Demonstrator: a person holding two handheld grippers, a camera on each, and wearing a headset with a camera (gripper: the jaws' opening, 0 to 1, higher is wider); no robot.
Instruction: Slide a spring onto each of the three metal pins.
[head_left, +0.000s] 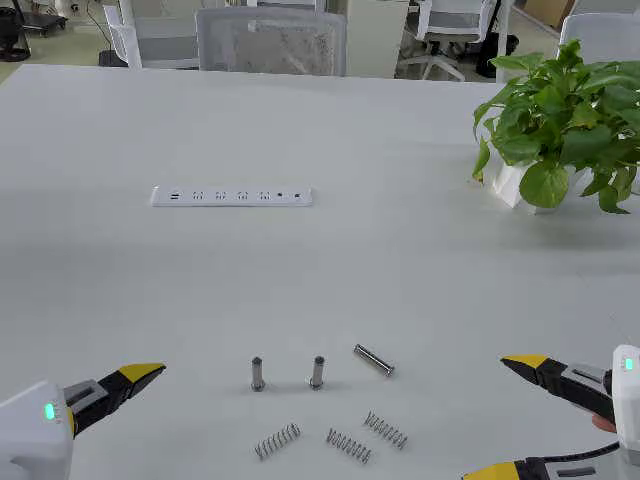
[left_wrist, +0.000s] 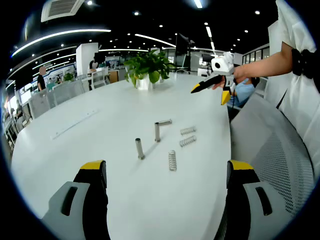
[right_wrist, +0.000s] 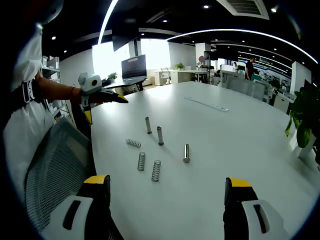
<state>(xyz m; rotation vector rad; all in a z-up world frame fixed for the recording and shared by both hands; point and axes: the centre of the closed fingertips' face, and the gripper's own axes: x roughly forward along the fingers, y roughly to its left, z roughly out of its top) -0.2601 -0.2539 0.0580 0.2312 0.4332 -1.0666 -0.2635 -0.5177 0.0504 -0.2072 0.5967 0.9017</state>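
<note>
Pins, three, metal, on the table, in a row near the front edge in the head view.
- left pin: upright on its flanged end.
- middle pin: upright, just beside the left pin and apart from it.
- right pin: on its side, angled, near the middle pin but not touching it.

Springs, three, lying flat on the table in front of the pins, each loose and apart from every pin.
- left spring: below the gap between the two upright pins.
- middle spring: near the left spring, separate from it.
- right spring: just beside the middle spring, below the right pin.

Grippers, two, yellow-tipped, both above the table and well apart from pins and springs.
- left gripper: jaws spread wide with nothing between them; at the lower left corner of the head view.
- right gripper: jaws spread wide with nothing between them; at the lower right corner of the head view, held by a person's hand.

Other items.
- power strip: white, flat, mid-table, well beyond the pins.
- plant: leafy, in a white pot, at the far right of the table.
- chair: grey mesh back, at the table's far edge.
</note>
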